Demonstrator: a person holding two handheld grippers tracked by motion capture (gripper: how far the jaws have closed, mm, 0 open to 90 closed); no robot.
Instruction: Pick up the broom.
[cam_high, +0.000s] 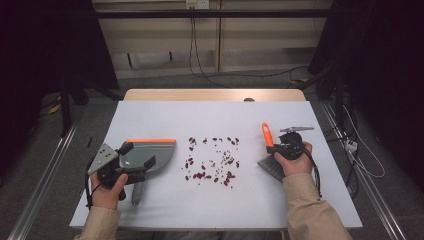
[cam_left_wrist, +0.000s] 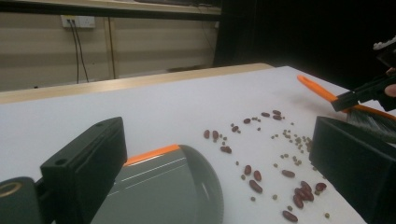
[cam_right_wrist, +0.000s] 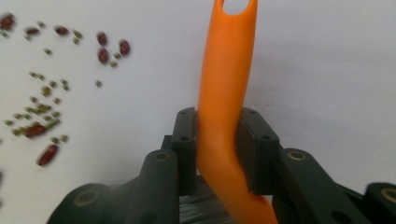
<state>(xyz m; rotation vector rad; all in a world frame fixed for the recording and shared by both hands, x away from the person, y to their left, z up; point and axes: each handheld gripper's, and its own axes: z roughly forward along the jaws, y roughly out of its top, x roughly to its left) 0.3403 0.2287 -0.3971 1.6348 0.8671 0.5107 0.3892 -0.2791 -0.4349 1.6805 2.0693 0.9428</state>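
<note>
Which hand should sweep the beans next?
Right. Its gripper is shut on the brush handle, just beside the scattered beans; the left gripper is over the dustpan.

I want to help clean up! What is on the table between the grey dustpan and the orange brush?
Scattered red beans and smaller greenish ones lie between the dustpan and brush, in the high view.

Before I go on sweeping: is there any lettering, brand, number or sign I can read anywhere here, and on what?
None can be read.
Dustpan, brush and table: no print visible.
Wall socket: any marking is too small and blurred to read.
Both hand-held grippers, left and right: plain black, no label seen.
</note>
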